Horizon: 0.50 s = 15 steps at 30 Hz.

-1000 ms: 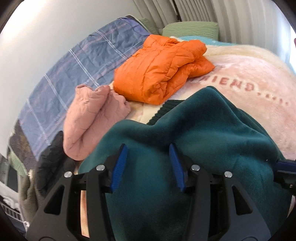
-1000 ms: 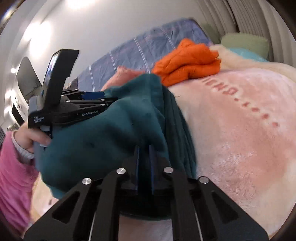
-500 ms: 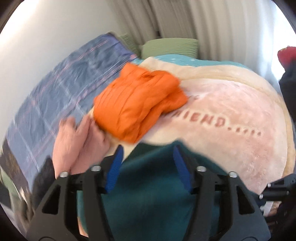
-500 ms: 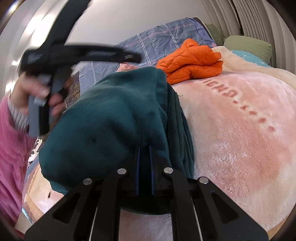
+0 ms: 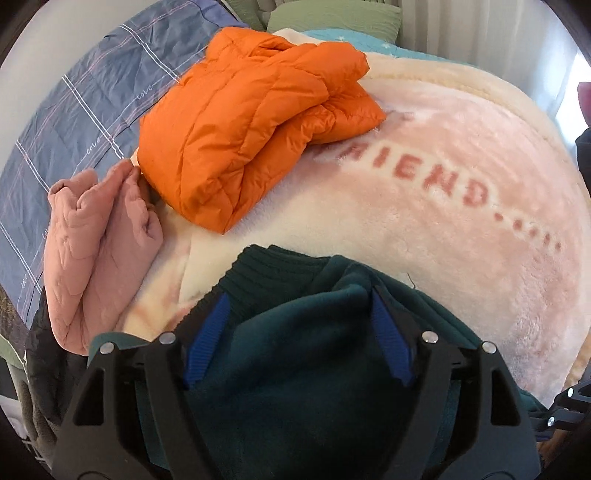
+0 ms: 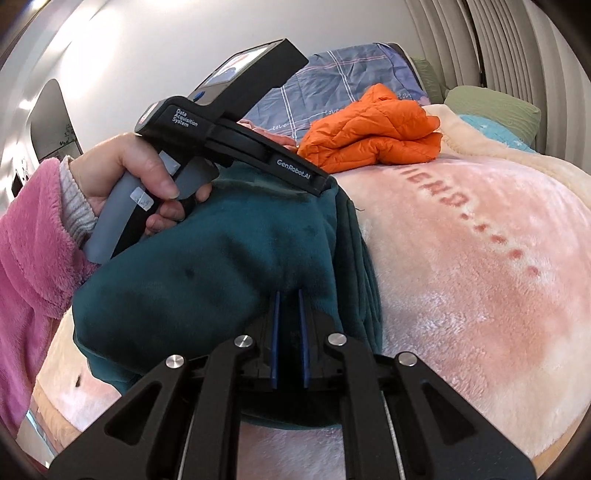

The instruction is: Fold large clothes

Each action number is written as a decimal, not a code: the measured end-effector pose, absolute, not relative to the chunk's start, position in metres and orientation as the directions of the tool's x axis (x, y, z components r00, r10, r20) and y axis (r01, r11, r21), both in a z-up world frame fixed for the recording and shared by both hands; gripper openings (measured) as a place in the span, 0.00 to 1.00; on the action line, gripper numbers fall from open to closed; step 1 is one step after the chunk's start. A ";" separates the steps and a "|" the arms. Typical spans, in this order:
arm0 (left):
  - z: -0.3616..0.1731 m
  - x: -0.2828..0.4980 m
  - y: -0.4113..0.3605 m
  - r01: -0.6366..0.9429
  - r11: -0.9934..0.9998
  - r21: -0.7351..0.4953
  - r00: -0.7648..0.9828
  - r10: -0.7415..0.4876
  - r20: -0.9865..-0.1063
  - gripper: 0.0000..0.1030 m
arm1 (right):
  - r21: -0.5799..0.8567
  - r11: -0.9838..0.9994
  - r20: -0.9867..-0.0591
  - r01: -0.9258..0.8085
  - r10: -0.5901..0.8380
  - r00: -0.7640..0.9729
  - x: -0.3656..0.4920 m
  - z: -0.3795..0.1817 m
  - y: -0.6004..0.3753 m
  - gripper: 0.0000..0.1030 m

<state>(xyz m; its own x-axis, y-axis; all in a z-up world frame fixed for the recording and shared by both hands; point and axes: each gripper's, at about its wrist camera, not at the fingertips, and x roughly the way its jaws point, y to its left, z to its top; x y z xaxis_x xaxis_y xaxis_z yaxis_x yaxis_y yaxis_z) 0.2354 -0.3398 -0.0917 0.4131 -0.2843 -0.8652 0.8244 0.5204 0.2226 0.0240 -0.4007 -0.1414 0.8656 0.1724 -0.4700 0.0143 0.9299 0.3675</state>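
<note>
A dark green fleece garment point(image 5: 295, 354) lies bunched on the pink blanket point(image 5: 461, 229); it also shows in the right wrist view point(image 6: 207, 280). My left gripper point(image 5: 301, 299) is open, its blue-padded fingers spread over the top fold of the fleece, with cloth bulging between them. In the right wrist view the left gripper point(image 6: 317, 184) rests on the fleece's far top edge, held by a hand in a pink sleeve. My right gripper point(image 6: 287, 295) is shut on the near edge of the green fleece.
A folded orange puffer jacket point(image 5: 255, 125) and a folded pink garment point(image 5: 96, 243) lie at the far left of the blanket. A blue checked sheet point(image 5: 85, 107) and a green pillow point(image 5: 332, 16) lie behind. Dark clothes hang at the lower left point(image 5: 44, 369).
My left gripper lifted off the fleece, swung up, then came back down onto its far top edge, still open. My right gripper stayed shut on the near edge.
</note>
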 end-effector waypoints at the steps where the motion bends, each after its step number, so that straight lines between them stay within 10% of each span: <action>1: -0.091 0.234 -0.339 0.822 0.519 0.233 0.423 -0.283 -0.861 0.76 | 0.367 0.930 -0.471 0.016 0.171 0.865 0.024 -0.141 -0.401 0.08; 11: -0.016 0.204 -0.273 0.726 0.648 0.230 0.621 -0.475 -0.623 0.64 | 0.356 0.934 -0.439 -0.020 0.186 0.879 0.020 -0.143 -0.402 0.08; 15: 0.009 0.227 -0.220 0.688 0.711 0.145 0.613 -0.461 -0.642 0.11 | 0.369 0.929 -0.434 -0.022 0.193 0.880 0.021 -0.143 -0.403 0.08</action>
